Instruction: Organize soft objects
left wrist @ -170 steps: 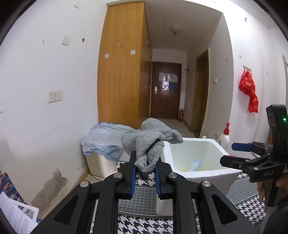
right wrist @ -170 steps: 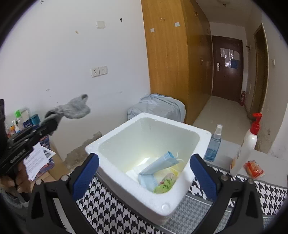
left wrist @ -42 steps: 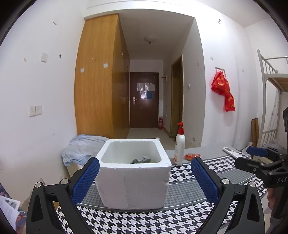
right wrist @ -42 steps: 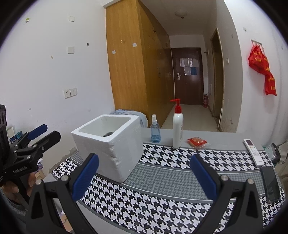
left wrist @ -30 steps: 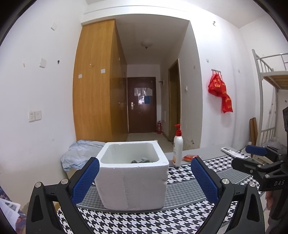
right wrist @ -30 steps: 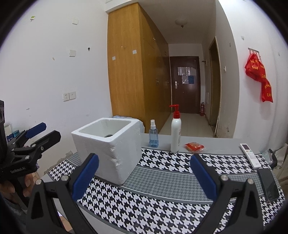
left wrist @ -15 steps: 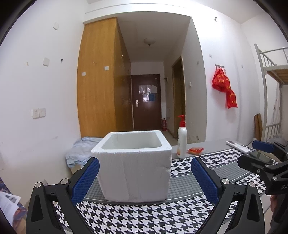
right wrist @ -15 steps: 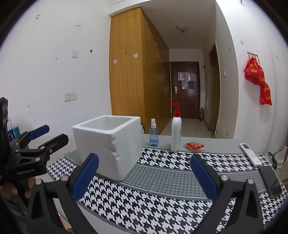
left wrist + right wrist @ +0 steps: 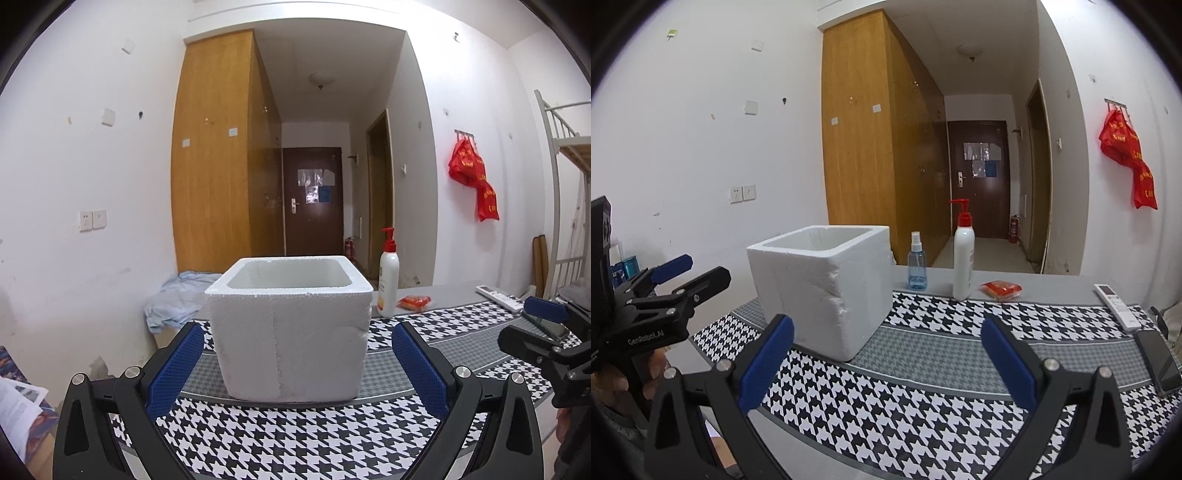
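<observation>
Two claws, left (image 9: 293,363) and right (image 9: 886,360), gape empty before the foam box (image 9: 290,332): judged light, rigid, crumbly; best held by opposite walls.

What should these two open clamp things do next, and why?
Probably swing the right hand-held gripper toward the small red packet beside the white pump bottle. Both grippers, including the left hand-held gripper, hang open and empty, and that packet looks like the only soft item outside the white foam box.

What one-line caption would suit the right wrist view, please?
Open right gripper faces a white foam box, spray bottle and pump bottle on a houndstooth table.
</observation>
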{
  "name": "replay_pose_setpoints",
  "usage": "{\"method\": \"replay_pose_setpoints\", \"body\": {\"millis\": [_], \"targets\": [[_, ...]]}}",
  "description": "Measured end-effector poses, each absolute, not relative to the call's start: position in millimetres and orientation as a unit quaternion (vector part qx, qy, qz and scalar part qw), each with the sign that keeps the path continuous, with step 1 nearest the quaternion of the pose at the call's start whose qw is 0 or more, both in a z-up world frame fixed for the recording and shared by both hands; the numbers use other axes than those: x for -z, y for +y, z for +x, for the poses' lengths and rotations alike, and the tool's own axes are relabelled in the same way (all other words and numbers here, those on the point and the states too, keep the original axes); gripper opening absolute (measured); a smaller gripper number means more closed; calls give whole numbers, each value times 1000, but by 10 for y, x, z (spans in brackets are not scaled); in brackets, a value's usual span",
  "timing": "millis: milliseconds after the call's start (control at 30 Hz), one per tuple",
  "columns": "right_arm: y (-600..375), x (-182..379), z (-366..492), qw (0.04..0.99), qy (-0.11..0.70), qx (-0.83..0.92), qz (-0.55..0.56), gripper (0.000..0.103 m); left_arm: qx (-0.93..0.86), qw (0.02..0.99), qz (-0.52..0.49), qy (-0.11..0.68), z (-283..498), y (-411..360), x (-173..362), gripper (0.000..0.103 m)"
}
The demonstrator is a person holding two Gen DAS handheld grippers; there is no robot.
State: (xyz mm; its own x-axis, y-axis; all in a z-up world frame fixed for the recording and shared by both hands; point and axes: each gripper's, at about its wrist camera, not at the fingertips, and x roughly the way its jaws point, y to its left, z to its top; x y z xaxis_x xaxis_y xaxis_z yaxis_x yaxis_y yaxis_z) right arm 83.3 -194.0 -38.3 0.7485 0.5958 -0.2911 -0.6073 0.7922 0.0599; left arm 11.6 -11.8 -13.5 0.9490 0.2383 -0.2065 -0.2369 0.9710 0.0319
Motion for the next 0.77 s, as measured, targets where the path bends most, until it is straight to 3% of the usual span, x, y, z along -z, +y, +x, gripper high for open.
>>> {"method": "replay_pose_setpoints", "body": {"millis": [767], "targets": [[-1898, 426, 830, 922, 158, -353, -16, 103, -136, 984, 9, 115, 83, -88, 175, 102]]}}
